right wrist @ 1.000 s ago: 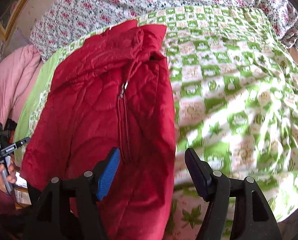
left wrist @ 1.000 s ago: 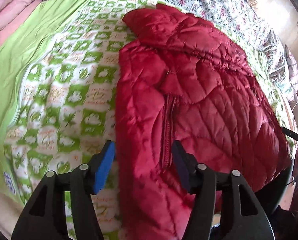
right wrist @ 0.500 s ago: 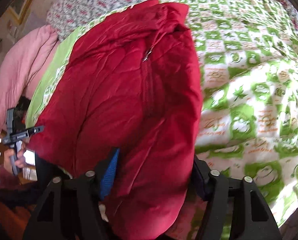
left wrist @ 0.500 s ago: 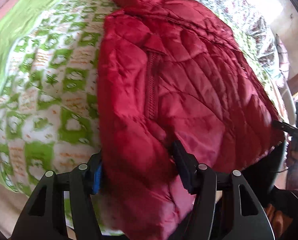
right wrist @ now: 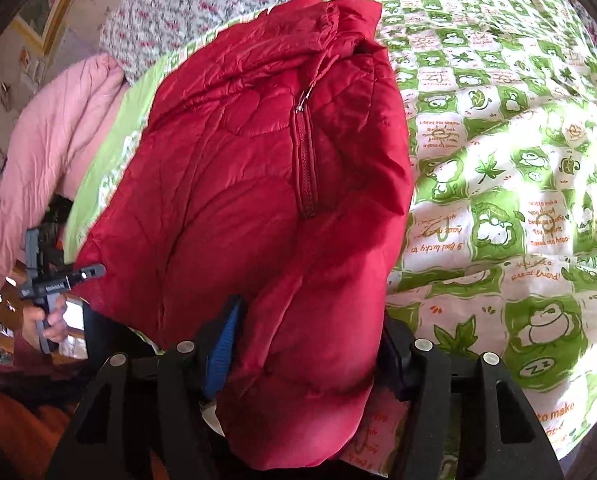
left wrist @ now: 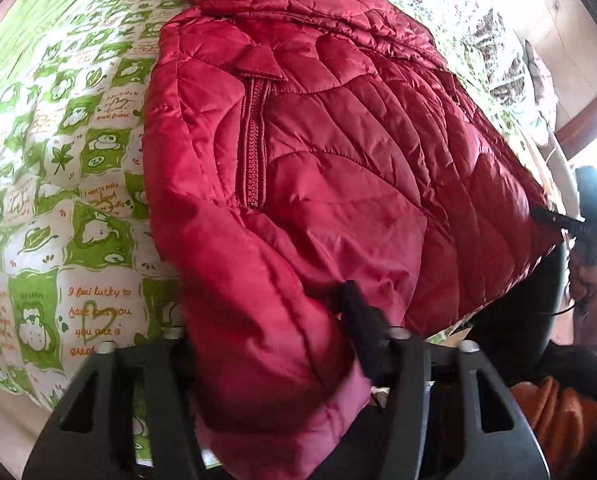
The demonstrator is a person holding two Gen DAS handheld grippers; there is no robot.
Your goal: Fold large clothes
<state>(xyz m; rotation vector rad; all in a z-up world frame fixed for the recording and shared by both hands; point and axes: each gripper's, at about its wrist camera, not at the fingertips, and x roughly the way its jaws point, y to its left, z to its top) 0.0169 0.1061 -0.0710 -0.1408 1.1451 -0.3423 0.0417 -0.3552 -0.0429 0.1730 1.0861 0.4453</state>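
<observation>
A home bedroom: a bed under a green cartoon-print quilt (right wrist: 518, 184), floral sheet (right wrist: 202, 4), pink duvet (right wrist: 54, 136).

Both cameras sit low at the near edge of the bed, each looking forward along its own fingers toward the far edge. The left wrist view takes in the red quilted jacket (left wrist: 318, 168) close up from its left corner, with the green checked bedspread (left wrist: 58, 184) beside it. The right wrist view faces the same jacket (right wrist: 258, 184) from the opposite corner. Jacket, bedspread (right wrist: 498, 200) and each other's gripper are shared.
</observation>
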